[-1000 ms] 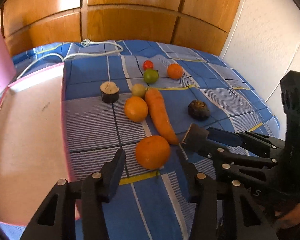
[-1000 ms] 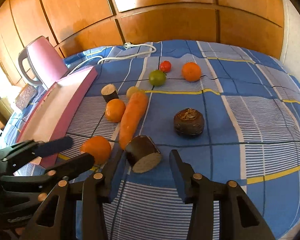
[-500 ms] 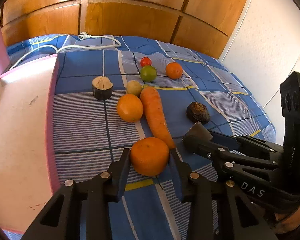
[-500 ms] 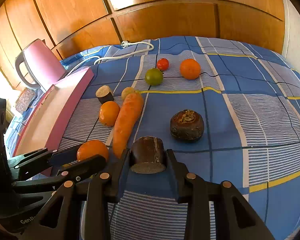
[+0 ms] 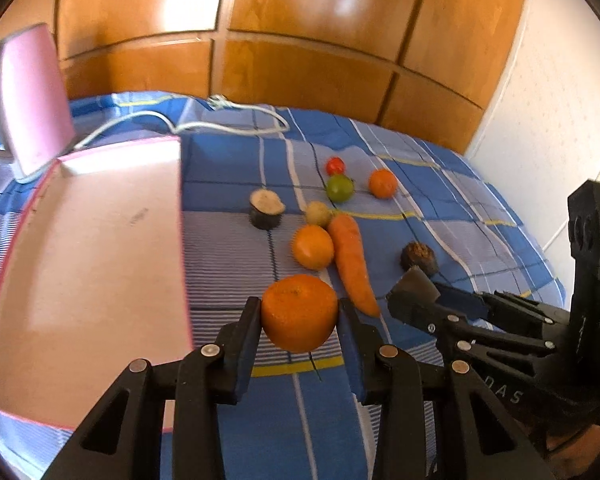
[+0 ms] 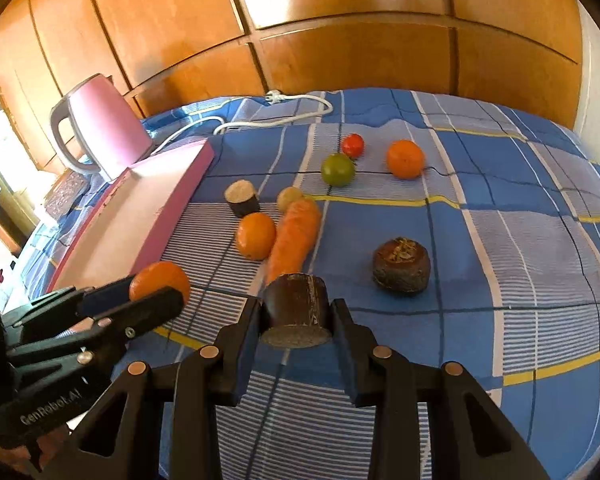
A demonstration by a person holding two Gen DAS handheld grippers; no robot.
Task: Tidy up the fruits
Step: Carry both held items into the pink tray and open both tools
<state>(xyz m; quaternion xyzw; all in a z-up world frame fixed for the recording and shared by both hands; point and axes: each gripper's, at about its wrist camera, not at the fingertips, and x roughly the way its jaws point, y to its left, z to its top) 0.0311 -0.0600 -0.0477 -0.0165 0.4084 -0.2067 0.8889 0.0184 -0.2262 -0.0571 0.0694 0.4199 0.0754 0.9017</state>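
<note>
While both tools sit low in their frames, each grips something. At the bottom centre of the left wrist view, the left gripper (image 5: 299, 314) pinches a large orange (image 5: 299, 312), its two pads pressed on the fruit's sides; whether the fruit rests on the cloth or hangs just above it is hard to tell. At the bottom centre of the right wrist view, the right gripper (image 6: 295, 316) clamps a dark brown stub (image 6: 296, 312) with a pale cut face turned toward the camera.

Just above the stub lies a carrot (image 6: 294, 240), pointing down the frame, with a smaller orange (image 6: 256, 236) touching its left side and a small yellowish fruit (image 6: 290, 198) at its top end. Left of those stands another dark stub (image 6: 242, 198), cut face up. A dark round root (image 6: 401, 266) sits alone at centre right. Higher up, a green fruit (image 6: 338, 169) and a small red tomato (image 6: 353, 145) lie close together, with a third orange (image 6: 405, 159) to their right.

Everything rests on a blue checked cloth (image 6: 520, 240). A pink tray (image 5: 88, 260) fills the left of the left wrist view, a pink kettle (image 6: 100, 136) stands behind it at upper left, and a white cable (image 6: 268, 122) loops near the wooden panels (image 6: 340, 40).
</note>
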